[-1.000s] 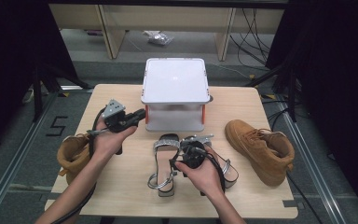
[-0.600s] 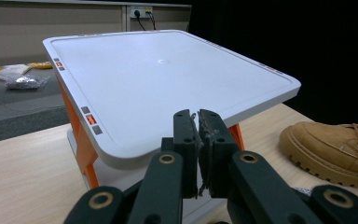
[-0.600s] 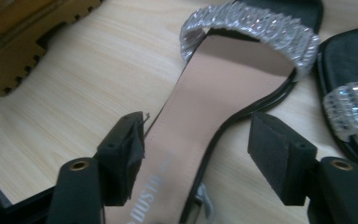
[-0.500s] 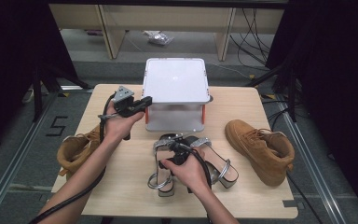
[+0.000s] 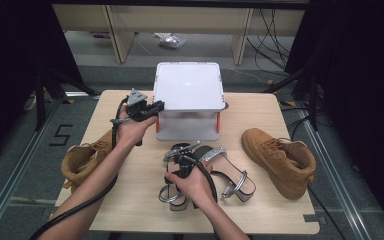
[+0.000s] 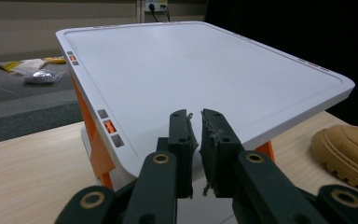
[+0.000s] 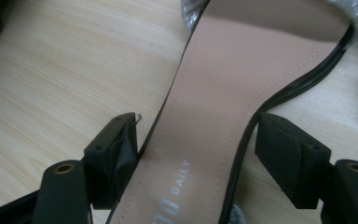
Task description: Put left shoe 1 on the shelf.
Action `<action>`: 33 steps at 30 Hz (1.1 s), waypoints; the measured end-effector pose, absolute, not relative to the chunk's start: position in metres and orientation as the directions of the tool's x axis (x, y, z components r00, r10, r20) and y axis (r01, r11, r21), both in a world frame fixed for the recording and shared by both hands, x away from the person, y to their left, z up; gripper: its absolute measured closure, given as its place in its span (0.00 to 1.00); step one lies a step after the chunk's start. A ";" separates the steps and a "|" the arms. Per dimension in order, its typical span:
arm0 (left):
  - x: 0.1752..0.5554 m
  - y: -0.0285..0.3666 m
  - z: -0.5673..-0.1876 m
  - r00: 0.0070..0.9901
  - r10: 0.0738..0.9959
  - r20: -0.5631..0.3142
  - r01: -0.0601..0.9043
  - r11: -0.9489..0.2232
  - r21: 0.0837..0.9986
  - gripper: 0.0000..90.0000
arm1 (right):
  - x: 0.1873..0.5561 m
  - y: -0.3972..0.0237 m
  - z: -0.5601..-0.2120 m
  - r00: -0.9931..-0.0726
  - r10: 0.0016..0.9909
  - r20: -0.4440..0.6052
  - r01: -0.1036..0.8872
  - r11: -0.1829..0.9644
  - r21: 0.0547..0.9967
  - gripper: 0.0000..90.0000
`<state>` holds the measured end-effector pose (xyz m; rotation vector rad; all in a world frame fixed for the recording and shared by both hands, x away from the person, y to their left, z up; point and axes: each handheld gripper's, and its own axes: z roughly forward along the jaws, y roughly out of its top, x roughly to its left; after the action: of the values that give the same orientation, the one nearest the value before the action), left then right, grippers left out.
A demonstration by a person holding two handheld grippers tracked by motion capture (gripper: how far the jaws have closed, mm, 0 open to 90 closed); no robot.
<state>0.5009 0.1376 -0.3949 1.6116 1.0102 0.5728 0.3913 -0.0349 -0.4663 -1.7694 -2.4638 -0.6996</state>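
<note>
Pale wood-grain tabletop [image 5: 260, 210], white plastic box lid [image 5: 189, 85] with orange clips and little grey-and-orange squares along its edge. Tan suede boots [image 5: 280, 160] on both sides. Sandal [image 7: 242, 79] has a beige insole, black edging, and silver glittery straps.

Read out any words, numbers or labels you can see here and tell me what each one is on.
"DAILY": printed on the sandal's insole, right gripper view; the word before it is cut off, its end looks like "TO".
"5": marked on the floor left of the table, high view.
Small orange and grey marks on the white lid: too small to read.
</note>
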 end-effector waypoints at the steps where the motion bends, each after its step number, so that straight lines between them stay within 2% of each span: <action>1: 0.502 0.137 -0.395 0.520 0.843 -0.135 0.315 -0.043 0.948 0.91 | 0.390 -0.033 -0.466 -0.332 0.899 0.285 0.916 0.235 0.327 0.32; 4: 0.503 0.136 -0.395 0.513 0.848 -0.132 0.321 -0.047 0.946 0.91 | 0.391 -0.031 -0.466 -0.332 0.903 0.273 0.916 0.240 0.321 0.31; 6: 0.504 0.135 -0.394 0.510 0.850 -0.135 0.328 -0.047 0.944 0.92 | 0.394 -0.033 -0.470 -0.398 0.884 0.247 0.885 0.298 0.359 0.31; 7: 0.504 0.135 -0.394 0.510 0.850 -0.135 0.328 -0.047 0.944 0.93 | 0.394 -0.033 -0.470 -0.398 0.884 0.247 0.885 0.298 0.359 0.31; 8: 0.504 0.135 -0.393 0.505 0.852 -0.137 0.336 -0.048 0.941 0.93 | 0.392 -0.030 -0.468 -0.333 0.906 0.261 0.919 0.250 0.306 0.31; 10: 0.504 0.134 -0.393 0.501 0.854 -0.139 0.338 -0.045 0.940 0.94 | 0.394 -0.031 -0.471 -0.332 0.904 0.271 0.921 0.249 0.299 0.31; 11: 0.504 0.134 -0.393 0.499 0.856 -0.137 0.338 -0.046 0.940 0.95 | 0.396 -0.033 -0.472 -0.365 0.891 0.268 0.908 0.277 0.314 0.31; 14: 0.504 0.133 -0.392 0.498 0.857 -0.131 0.341 -0.055 0.938 0.95 | 0.397 -0.034 -0.470 -0.340 0.896 0.286 0.925 0.265 0.272 0.33; 15: 0.505 0.133 -0.392 0.498 0.857 -0.134 0.344 -0.053 0.937 0.95 | 0.401 -0.039 -0.470 -0.400 0.874 0.277 0.902 0.321 0.290 0.36; 18: 0.505 0.133 -0.392 0.499 0.857 -0.133 0.344 -0.055 0.937 0.96 | 0.401 -0.040 -0.466 -0.394 0.876 0.278 0.910 0.330 0.250 0.39; 19: 0.505 0.133 -0.392 0.499 0.856 -0.132 0.346 -0.057 0.937 0.96 | 0.403 -0.045 -0.464 -0.443 0.861 0.248 0.889 0.386 0.247 0.41; 22: 0.505 0.133 -0.392 0.499 0.857 -0.128 0.346 -0.061 0.936 0.96 | 0.403 -0.049 -0.462 -0.455 0.860 0.232 0.884 0.404 0.236 0.44; 24: 0.505 0.133 -0.392 0.499 0.857 -0.128 0.348 -0.062 0.936 0.96 | 0.404 -0.055 -0.460 -0.498 0.844 0.199 0.861 0.455 0.228 0.45; 25: 0.505 0.133 -0.391 0.500 0.857 -0.128 0.348 -0.063 0.935 0.96 | 0.405 -0.057 -0.461 -0.533 0.827 0.179 0.837 0.485 0.251 0.45; 27: 0.506 0.133 -0.391 0.503 0.855 -0.128 0.348 -0.065 0.935 0.96 | 0.402 -0.053 -0.459 -0.497 0.847 0.186 0.862 0.458 0.218 0.45; 29: 0.506 0.134 -0.392 0.502 0.855 -0.131 0.349 -0.061 0.935 0.96 | 0.402 -0.052 -0.458 -0.501 0.846 0.181 0.860 0.464 0.213 0.44; 31: 0.506 0.133 -0.392 0.502 0.855 -0.132 0.350 -0.061 0.935 0.96 | 0.404 -0.051 -0.462 -0.545 0.824 0.153 0.831 0.506 0.231 0.38; 32: 0.506 0.133 -0.391 0.501 0.855 -0.132 0.349 -0.060 0.935 0.96 | 0.401 -0.047 -0.463 -0.506 0.846 0.167 0.857 0.471 0.208 0.38; 33: 0.506 0.133 -0.391 0.502 0.855 -0.131 0.349 -0.062 0.935 0.96 | 0.402 -0.046 -0.465 -0.511 0.846 0.155 0.854 0.479 0.205 0.37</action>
<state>0.5059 0.1329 -0.3914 1.6446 1.0456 0.5734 0.4019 -0.0462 -0.4652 -1.5368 -2.6734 -0.3996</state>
